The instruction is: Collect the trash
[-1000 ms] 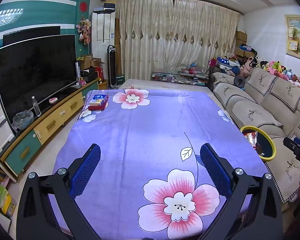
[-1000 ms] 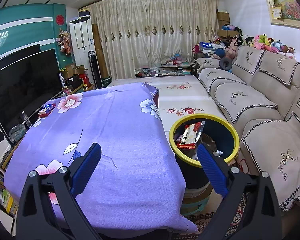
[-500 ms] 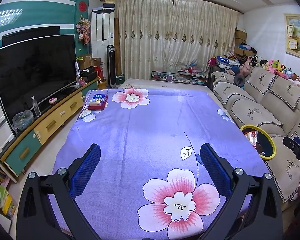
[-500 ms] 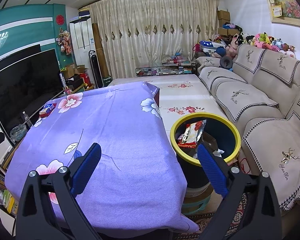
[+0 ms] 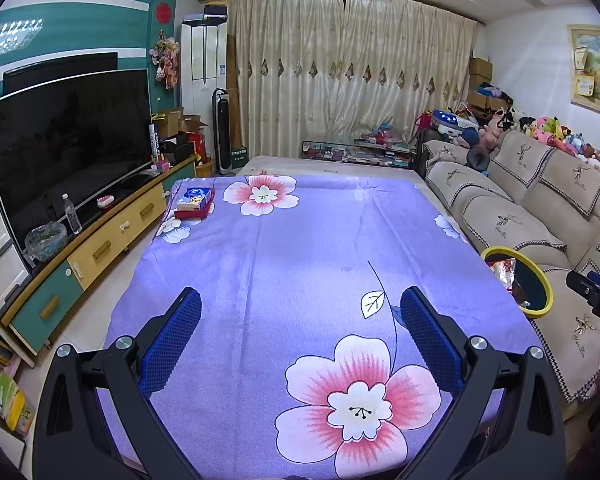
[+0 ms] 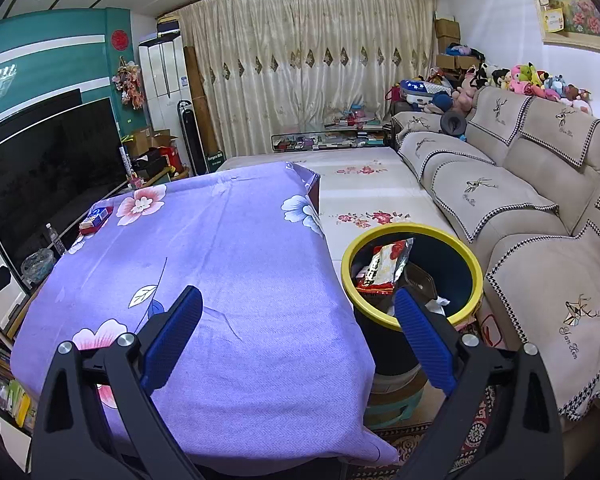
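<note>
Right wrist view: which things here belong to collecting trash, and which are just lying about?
Job:
yellow-rimmed bin
snack wrapper in it
right gripper, open, empty

Lying about:
box on the purple tablecloth
sofa
TV

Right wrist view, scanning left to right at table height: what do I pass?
Black television screen → red and blue box at the far left corner of the purple floral tablecloth → yellow-rimmed dark bin with a red and white snack wrapper inside → beige sofa.
</note>
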Tool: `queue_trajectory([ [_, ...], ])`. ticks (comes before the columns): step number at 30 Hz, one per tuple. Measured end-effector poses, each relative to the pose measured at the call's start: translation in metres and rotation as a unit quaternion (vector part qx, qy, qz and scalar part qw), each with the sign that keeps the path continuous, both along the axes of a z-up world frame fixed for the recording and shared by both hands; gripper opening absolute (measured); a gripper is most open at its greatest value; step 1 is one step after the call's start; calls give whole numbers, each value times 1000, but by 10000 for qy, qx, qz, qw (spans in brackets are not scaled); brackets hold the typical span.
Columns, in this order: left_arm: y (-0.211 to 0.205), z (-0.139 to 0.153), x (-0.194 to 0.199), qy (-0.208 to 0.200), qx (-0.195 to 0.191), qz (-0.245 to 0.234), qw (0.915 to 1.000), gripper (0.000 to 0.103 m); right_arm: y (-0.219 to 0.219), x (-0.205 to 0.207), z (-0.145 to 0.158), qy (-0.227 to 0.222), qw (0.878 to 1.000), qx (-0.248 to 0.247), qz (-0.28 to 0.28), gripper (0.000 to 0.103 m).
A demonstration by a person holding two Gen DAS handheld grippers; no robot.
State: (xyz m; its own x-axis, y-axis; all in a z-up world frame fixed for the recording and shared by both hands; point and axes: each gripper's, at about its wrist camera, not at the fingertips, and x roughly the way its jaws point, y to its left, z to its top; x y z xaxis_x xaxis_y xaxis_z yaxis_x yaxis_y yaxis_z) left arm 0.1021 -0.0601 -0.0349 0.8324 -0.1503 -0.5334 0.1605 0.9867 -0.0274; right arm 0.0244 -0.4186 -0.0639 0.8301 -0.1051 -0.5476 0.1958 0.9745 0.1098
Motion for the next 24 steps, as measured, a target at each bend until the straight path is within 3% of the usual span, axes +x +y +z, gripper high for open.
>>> queue_trajectory([
  [24,-1,-4,0,37,23,-30,10000,98,-1,-1,0,5,10000,12,-11,92],
])
